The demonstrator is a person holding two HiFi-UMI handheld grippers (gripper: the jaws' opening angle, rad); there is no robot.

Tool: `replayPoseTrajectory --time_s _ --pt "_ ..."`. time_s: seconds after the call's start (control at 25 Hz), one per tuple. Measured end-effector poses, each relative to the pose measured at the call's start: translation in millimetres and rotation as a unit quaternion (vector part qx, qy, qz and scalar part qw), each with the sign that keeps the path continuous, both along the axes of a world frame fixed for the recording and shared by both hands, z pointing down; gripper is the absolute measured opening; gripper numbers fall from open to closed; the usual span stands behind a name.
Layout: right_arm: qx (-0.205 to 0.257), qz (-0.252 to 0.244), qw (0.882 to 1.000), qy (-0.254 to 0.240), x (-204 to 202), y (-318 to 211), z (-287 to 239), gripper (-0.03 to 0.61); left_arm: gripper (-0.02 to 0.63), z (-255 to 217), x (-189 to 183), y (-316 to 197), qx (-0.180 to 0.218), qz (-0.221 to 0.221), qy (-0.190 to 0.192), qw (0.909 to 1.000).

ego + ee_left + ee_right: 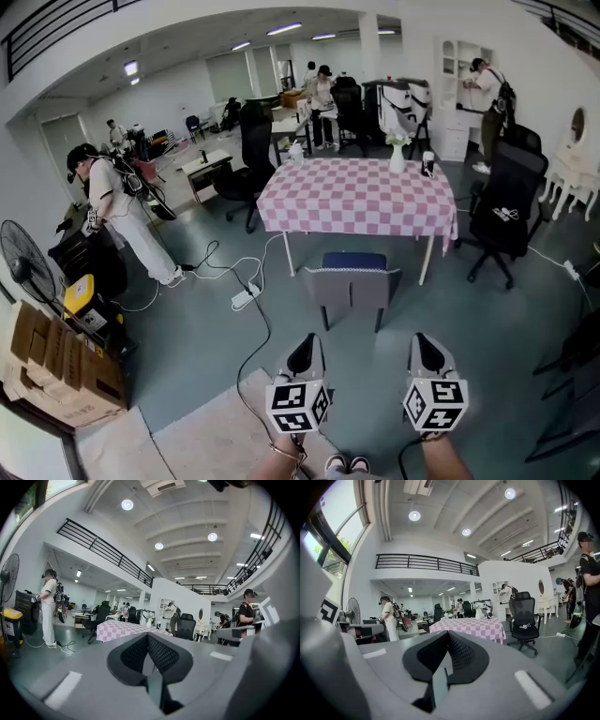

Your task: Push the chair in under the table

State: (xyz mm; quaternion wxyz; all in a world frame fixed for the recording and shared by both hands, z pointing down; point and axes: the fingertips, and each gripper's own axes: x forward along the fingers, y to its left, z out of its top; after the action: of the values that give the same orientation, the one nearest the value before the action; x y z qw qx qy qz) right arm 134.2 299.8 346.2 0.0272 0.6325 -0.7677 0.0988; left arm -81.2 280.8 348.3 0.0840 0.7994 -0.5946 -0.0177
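Observation:
A grey chair (352, 284) with a blue seat stands at the near side of a table (356, 195) covered in a pink-and-white checked cloth, its back toward me and its seat partly under the table edge. My left gripper (302, 354) and right gripper (428, 352) hover side by side well short of the chair, both shut and holding nothing. In the left gripper view the closed jaws fill the foreground with the checked table (121, 629) far behind. The right gripper view likewise shows the table (469, 626) beyond the closed jaws. The chair is hidden in both gripper views.
A white vase (397, 155) and a dark cup (428, 164) stand on the table. Black office chairs (507, 211) flank it at right and back left. A power strip with cables (246, 296) lies on the floor left. A fan (23, 262), boxes and several people stand around.

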Motion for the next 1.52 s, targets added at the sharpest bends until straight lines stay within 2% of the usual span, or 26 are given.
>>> replayPoseTrajectory --time_s 0.36,0.44,0.56,0.8,0.96,1.08,1.52 --pt "0.007 0.004 1.000 -0.010 7 -1 1 0.014 0.002 5 7 0 -0.016 0.017 0.001 0.9997" --pt "0.008 0.001 1.000 -0.013 7 0 0 0.014 0.030 4 8 0 -0.015 0.023 0.001 0.9996" --pt "0.007 0.000 1.000 -0.014 8 -1 0 0.018 0.038 2 8 -1 -0.012 0.025 -0.002 0.9996" --pt "0.010 0.003 1.000 -0.018 7 -7 -3 0.085 0.074 -2 8 -7 -0.009 0.030 -0.009 0.9995" --pt "0.016 0.004 1.000 -0.022 4 -12 -4 0.127 0.121 2 6 -13 -0.014 0.041 -0.005 0.9990" --pt "0.017 0.005 1.000 -0.025 0 -17 -3 0.156 0.131 6 1 -19 -0.017 0.042 -0.001 0.9990" --pt "0.002 0.034 0.999 -0.014 -5 -35 8 0.156 0.127 17 -38 -46 -0.022 0.028 0.013 0.9993"
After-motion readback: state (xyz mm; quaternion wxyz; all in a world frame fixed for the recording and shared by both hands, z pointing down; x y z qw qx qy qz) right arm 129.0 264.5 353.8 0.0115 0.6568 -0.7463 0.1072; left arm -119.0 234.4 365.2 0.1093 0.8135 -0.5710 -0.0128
